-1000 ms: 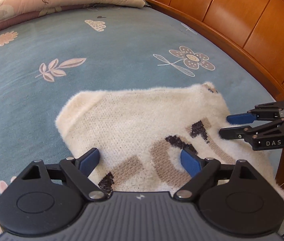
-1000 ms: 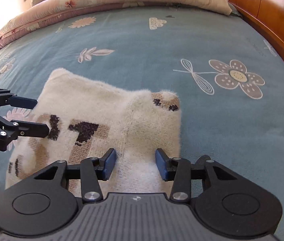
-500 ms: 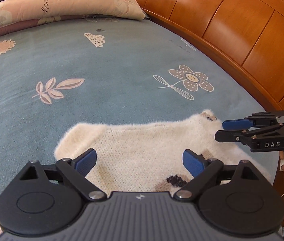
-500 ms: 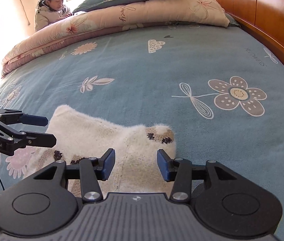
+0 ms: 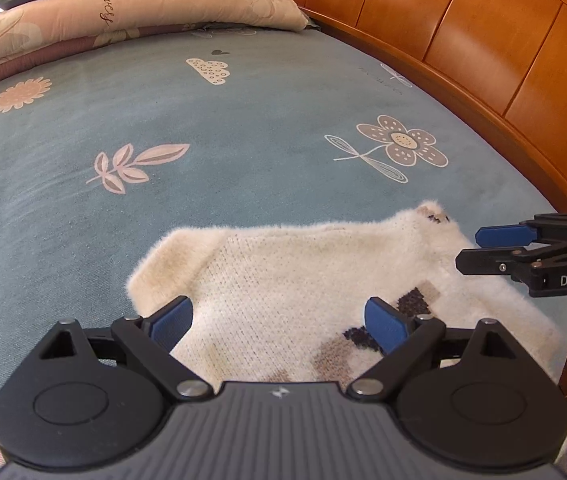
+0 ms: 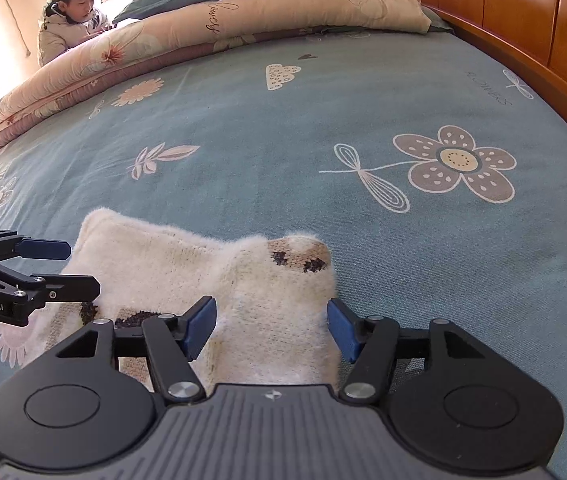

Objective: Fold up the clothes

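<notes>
left wrist view first: the fuzzy cream knitted sweater with brown and black pattern blocks [image 5: 323, 280] is seen lying flat on the blue-grey bedsheet printed with flowers [image 5: 203, 128], in the lower middle of the frame, already doubled into a compact rough rectangle. the left gripper [image 5: 279, 322] is held over its near edge with the blue-padded fingers spread wide and nothing pinched between them. the right gripper [image 5: 495, 246] pokes in from the right edge, fingers apart too, just beside the sweater's far right corner. the orange wooden headboard [image 5: 503, 52] runs down the upper right, and a stacked peach floral quilt [image 5: 123, 8] sits upper left.

right wrist view: the same sweater [image 6: 211, 264] is seen lower centre, a patterned bit folded up at its top right corner. the right gripper [image 6: 271, 326] is open wide above the cloth, nothing gripped. the left gripper [image 6: 71, 264] enters at the left edge, open as well. a child in a pale jacket [image 6: 71, 12] can be spotted upper left behind the quilt.

progress guess: at least one fold looks done and the bundle looks released. maybe one more fold or some tidying is left, which can't be told for sure.
</notes>
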